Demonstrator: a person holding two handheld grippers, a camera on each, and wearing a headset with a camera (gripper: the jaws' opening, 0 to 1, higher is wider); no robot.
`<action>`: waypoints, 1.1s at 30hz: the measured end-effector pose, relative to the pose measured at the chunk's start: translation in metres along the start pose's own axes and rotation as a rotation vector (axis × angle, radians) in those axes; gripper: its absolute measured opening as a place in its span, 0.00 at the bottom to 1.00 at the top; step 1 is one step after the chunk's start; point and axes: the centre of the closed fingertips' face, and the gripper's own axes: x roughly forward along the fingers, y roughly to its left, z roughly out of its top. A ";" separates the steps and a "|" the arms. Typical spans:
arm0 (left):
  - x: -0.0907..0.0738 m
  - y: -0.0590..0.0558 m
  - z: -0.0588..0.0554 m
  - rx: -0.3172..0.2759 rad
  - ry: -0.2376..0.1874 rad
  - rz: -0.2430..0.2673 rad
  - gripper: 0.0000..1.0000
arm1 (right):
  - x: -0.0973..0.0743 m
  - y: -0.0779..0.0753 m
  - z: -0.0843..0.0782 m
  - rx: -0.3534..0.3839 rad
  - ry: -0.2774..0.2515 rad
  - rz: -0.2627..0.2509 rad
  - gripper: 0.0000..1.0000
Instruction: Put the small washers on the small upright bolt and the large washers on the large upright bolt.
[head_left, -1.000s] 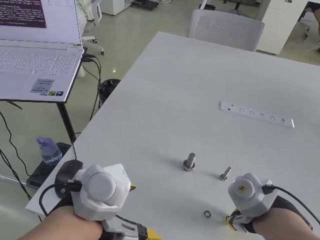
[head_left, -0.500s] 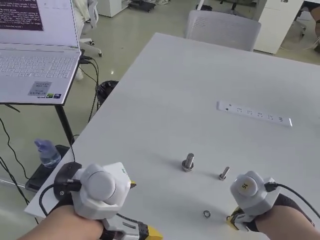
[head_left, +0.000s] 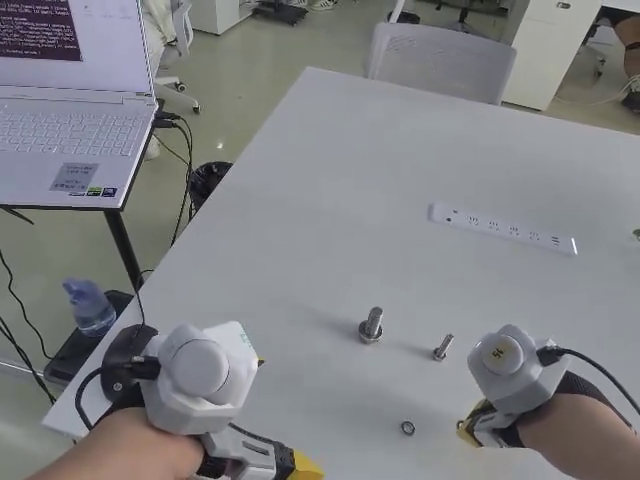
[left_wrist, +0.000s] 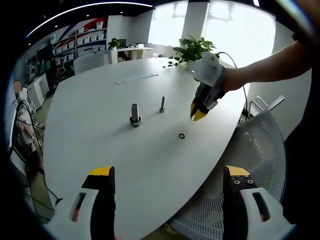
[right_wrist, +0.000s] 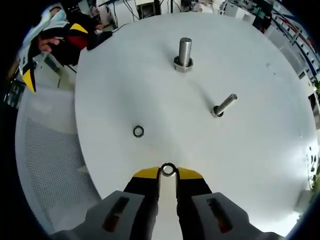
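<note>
With the right gripper (right_wrist: 168, 176) clenched on a washer (right_wrist: 168, 169) only at its very tips, the ring could slip or tilt and miss the small bolt (right_wrist: 223, 105) beside the large bolt (right_wrist: 184, 54); a second washer (right_wrist: 138, 131) lies loose nearby, the left gripper (left_wrist: 169, 172) hangs released, the power strip (head_left: 503, 229) well clear

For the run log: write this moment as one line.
right gripper: shut on washer | left gripper: open | loose washer: on table
</note>
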 end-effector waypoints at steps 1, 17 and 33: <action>0.000 0.001 0.000 -0.002 0.000 0.002 0.90 | -0.002 -0.002 0.001 -0.001 0.000 0.002 0.12; 0.001 0.000 -0.006 -0.024 0.004 0.006 0.93 | -0.018 -0.032 0.011 0.005 -0.004 -0.004 0.12; 0.002 0.003 -0.010 -0.032 0.013 0.015 0.91 | -0.031 -0.062 0.042 -0.021 -0.028 -0.028 0.12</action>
